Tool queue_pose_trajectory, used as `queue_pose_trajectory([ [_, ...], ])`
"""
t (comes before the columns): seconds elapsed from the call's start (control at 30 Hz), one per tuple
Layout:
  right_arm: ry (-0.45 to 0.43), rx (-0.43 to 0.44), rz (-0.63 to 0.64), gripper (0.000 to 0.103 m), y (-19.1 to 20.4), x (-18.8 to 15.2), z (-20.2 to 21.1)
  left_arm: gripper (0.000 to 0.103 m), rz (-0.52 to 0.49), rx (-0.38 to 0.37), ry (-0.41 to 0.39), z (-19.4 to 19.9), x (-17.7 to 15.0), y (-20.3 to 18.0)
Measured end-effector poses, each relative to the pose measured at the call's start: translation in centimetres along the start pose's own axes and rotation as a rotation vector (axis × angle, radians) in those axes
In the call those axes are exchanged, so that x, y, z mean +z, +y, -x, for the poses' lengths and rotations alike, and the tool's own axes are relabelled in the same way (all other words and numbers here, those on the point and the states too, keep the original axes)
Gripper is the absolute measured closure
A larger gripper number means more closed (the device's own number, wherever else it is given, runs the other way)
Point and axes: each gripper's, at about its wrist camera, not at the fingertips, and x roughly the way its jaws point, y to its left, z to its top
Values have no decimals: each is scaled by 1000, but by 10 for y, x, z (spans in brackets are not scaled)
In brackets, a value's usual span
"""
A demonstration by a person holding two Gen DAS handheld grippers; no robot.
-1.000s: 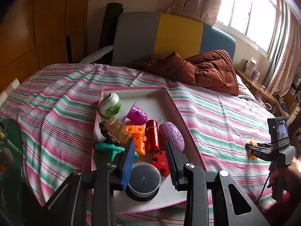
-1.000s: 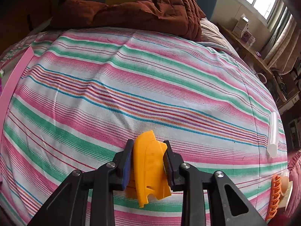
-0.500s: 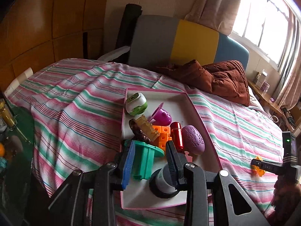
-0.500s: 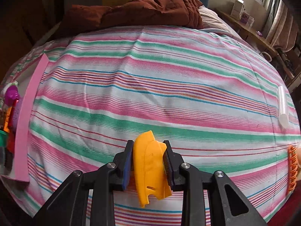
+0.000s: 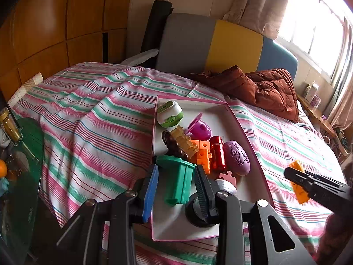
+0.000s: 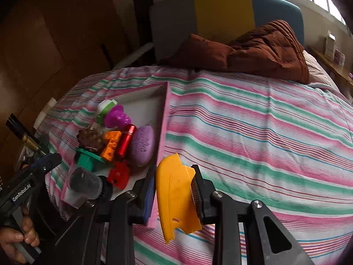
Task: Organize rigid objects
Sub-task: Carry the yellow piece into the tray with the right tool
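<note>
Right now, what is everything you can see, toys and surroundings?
tray: 1, pink-rimmed, on bed
green-white gadget: 1, tray's far end
purple cup: 1, in tray
orange blocks: cluster, tray middle
red cylinder: 1, beside blocks
purple oval: 1, by tray's right rim
green bin toy: 1, tray's near end
bedsheet: striped
brown quilt: 1, bed's head
yellow piece: 1, held
left gripper: empty
right gripper: shut on yellow piece

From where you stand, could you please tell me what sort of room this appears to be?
Most likely a bedroom: a bed under a striped sheet, a padded headboard in grey, yellow and blue, and a rumpled brown quilt by the curtained window.
</note>
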Motion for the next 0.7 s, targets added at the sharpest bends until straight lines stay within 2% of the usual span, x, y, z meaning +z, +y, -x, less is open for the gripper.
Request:
queue_pose_trajectory([
  [0.17, 11, 45, 45, 73, 40, 0, -18, 69, 9, 2, 2, -1, 0, 5],
  [0.33, 45, 62, 71, 73, 58, -7, -39, 69, 17, 8, 9, -3, -1, 10],
  [0.5, 79, 1, 97, 73, 62, -17, -61, 69, 17, 10, 19, -5, -3, 13],
  [0.7, 95, 3, 79, 69, 53, -21, -62, 69, 4, 9, 24, -8, -3, 9],
])
